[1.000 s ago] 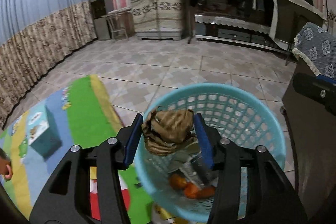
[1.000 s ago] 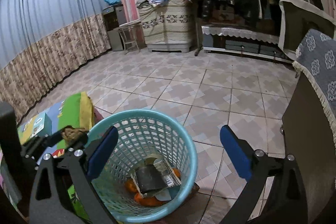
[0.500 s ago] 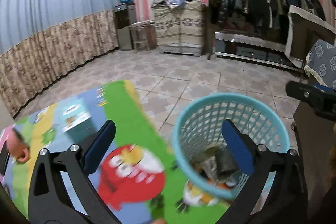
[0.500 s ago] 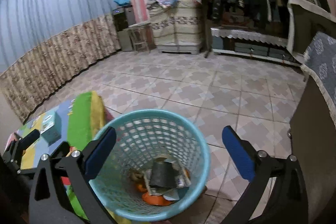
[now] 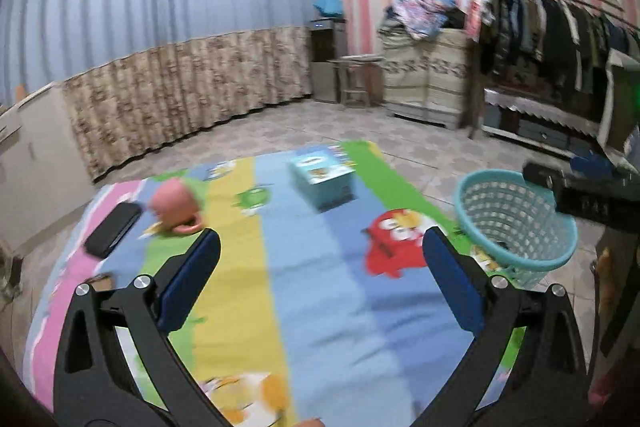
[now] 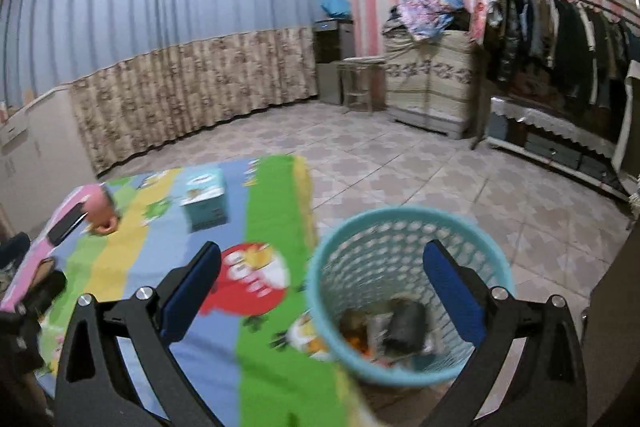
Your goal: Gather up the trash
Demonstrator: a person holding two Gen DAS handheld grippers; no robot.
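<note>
A: Which step is this, would you say?

B: Between pieces, by my reading. The left gripper (image 5: pixel 320 275) hangs over the mat (image 5: pixel 296 291) with its blue-padded fingers spread wide and nothing between them. The right gripper (image 6: pixel 320 281) is just as wide apart and empty, one finger in front of the basket (image 6: pixel 404 227) and the other over the mat.

A: And the trash?

B: Some lies in the bottom of the basket: crumpled wrappers (image 6: pixel 396 323), something dark, a bit of orange, all too blurred to name. The basket stands on the tiled floor (image 6: pixel 400 163) just beside the mat's green edge.

A: What is left to pick up?

B: Hard to say. On the mat I see a teal box (image 5: pixel 324 179), a pink mug (image 5: pixel 176 205) and a flat black phone (image 5: pixel 112 229), and none of them looks like rubbish. I would search the left edge of the mat, where something brown shows.

A: Materials?

B: The basket is pale blue plastic mesh, round and light, so it is likely to tip if knocked. The mat is smooth, with bright cartoon stripes. The box is stiff card and square-edged.
</note>
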